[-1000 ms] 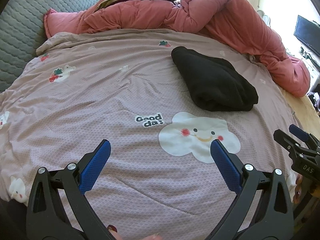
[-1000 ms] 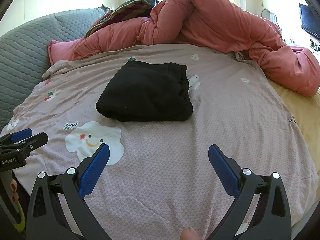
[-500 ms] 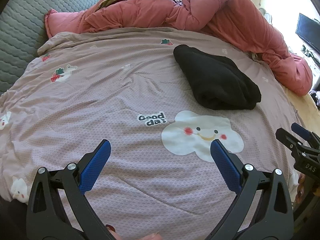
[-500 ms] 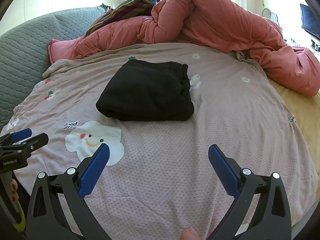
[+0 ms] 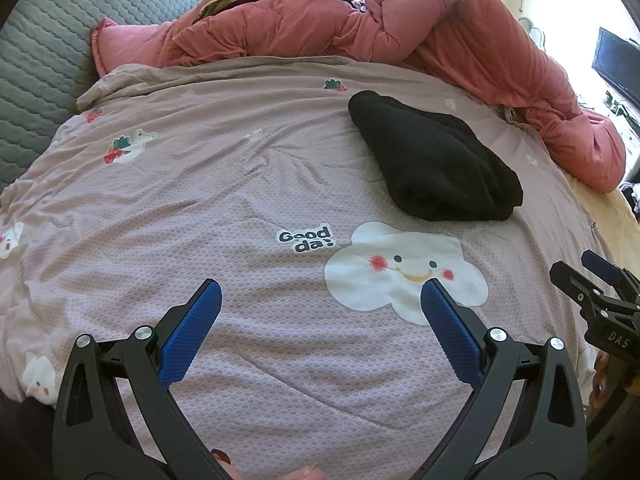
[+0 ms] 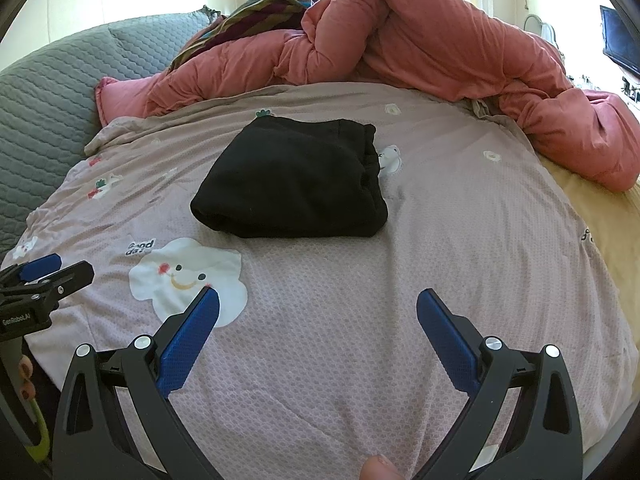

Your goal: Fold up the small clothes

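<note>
One black garment (image 6: pixel 292 188), already folded into a thick, squarish bundle. Dark, matte, fleecy-looking fabric; rounded fold along the near edge, gathered layers bunched at the right side in the right wrist view. Lying on the mauve bedsheet (image 6: pixel 460 240), toward the middle of the bed, just beyond the white smiling cloud print (image 6: pixel 186 276) and the "Good day" lettering (image 5: pixel 306 239). Well apart from both grippers, touched by neither. In the left wrist view, same bundle (image 5: pixel 436 164) set off to the right and further back, seen end-on with its layers stacked.

Counted: one folded garment, one cloud print, one line of lettering, two grippers, one crumpled pink duvet (image 6: pixel 420 48) heaped along the far edge of the bed, one striped cloth (image 6: pixel 260 10) on top of it, one grey quilted cover (image 6: pixel 52 80) at the left.

Left gripper (image 5: pixel 320 312) spread wide, blue pads well apart, nothing between them, hovering above the sheet near the cloud print. Right gripper (image 6: pixel 318 322) likewise spread wide and empty, above bare sheet nearer than the garment. Each gripper also visible at the edge of the other's view: right one (image 5: pixel 596 280) at the right margin, left one (image 6: pixel 44 276) at the left margin.
</note>
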`<state>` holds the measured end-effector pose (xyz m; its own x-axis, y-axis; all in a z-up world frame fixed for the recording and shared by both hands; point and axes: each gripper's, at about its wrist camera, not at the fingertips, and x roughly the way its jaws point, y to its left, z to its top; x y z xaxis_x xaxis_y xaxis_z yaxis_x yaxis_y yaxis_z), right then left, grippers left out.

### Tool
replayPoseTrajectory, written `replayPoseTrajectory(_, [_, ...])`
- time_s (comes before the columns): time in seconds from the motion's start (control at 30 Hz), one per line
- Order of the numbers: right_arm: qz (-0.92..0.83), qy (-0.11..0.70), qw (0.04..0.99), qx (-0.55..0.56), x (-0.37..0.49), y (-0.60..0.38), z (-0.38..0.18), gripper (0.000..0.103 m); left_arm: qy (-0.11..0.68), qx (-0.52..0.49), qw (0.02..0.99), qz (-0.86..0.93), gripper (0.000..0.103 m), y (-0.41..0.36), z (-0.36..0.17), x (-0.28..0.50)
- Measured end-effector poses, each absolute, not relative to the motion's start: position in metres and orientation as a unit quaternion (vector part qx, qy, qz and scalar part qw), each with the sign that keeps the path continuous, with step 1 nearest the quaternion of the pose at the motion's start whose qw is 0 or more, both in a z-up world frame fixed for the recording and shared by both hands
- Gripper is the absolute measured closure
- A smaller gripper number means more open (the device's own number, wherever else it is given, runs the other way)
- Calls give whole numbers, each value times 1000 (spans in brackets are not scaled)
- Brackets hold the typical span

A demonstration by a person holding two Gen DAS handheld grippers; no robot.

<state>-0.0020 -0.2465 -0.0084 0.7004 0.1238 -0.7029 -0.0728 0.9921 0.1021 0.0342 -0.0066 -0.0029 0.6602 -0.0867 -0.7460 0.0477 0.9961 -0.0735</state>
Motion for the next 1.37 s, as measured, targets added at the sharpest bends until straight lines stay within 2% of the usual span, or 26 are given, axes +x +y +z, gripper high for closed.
replayPoseTrajectory(0.63, [47, 387, 920, 38, -1, -258, -13, 5, 421, -28, 906, -39, 10, -8, -4, 36])
replayPoseTrajectory(0.87, [-9, 388, 920, 60, -5, -285, -17, 5, 431, -9, 902, -19, 10, -10, -8, 42])
replayPoseTrajectory(1.0, [-101, 376, 918, 82, -20, -334, -18, 5, 439, -32, 898, -18, 10, 5, -13, 46])
replayPoseTrajectory(1.13, [-250, 361, 890, 123, -53, -423, -23, 5, 446, -61, 893, 15, 10, 44, -16, 60])
replayPoseTrajectory(1.23, [-371, 353, 841, 174, -95, -503, -34, 5, 452, -98, 884, 72, 10, 103, -16, 79])
replayPoseTrajectory(1.37, [-518, 361, 757, 168, -159, -588, -59, 5, 450, -104, 870, 174, 10, 189, -17, 103])
